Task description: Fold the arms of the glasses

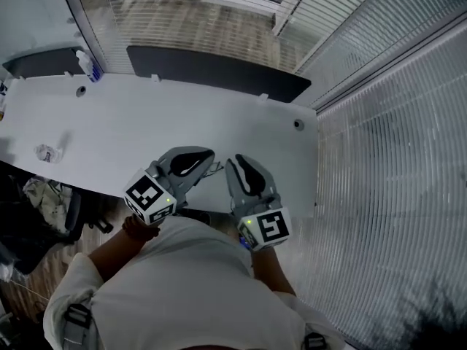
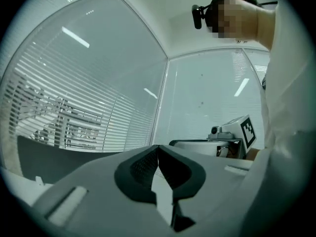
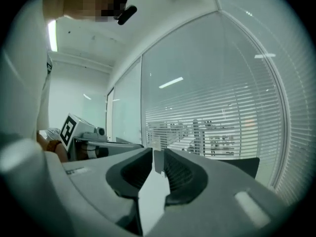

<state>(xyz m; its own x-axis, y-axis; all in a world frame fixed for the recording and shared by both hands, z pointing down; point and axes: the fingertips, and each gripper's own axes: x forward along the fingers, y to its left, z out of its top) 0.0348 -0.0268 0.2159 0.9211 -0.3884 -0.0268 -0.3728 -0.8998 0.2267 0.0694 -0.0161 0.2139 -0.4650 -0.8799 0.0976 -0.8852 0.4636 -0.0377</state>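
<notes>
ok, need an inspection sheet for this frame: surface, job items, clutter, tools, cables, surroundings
Surface: white desk with two grommet holes.
Job's things: a thin dark wire-like shape seen between the tools is probably the glasses; it is too small to tell how the arms are set.
Clutter: small bottle at the desk's far left; crumpled clear wrapper near its left end.
Grippers: left tool shut, nothing in it; right tool open by a narrow gap, nothing between the jaws. Both are held above the desk, pointing roughly level.
Cables: nothing seen.
Surroundings: slatted blinds at right, dark panel along the desk's far edge, dark chair at left.
</notes>
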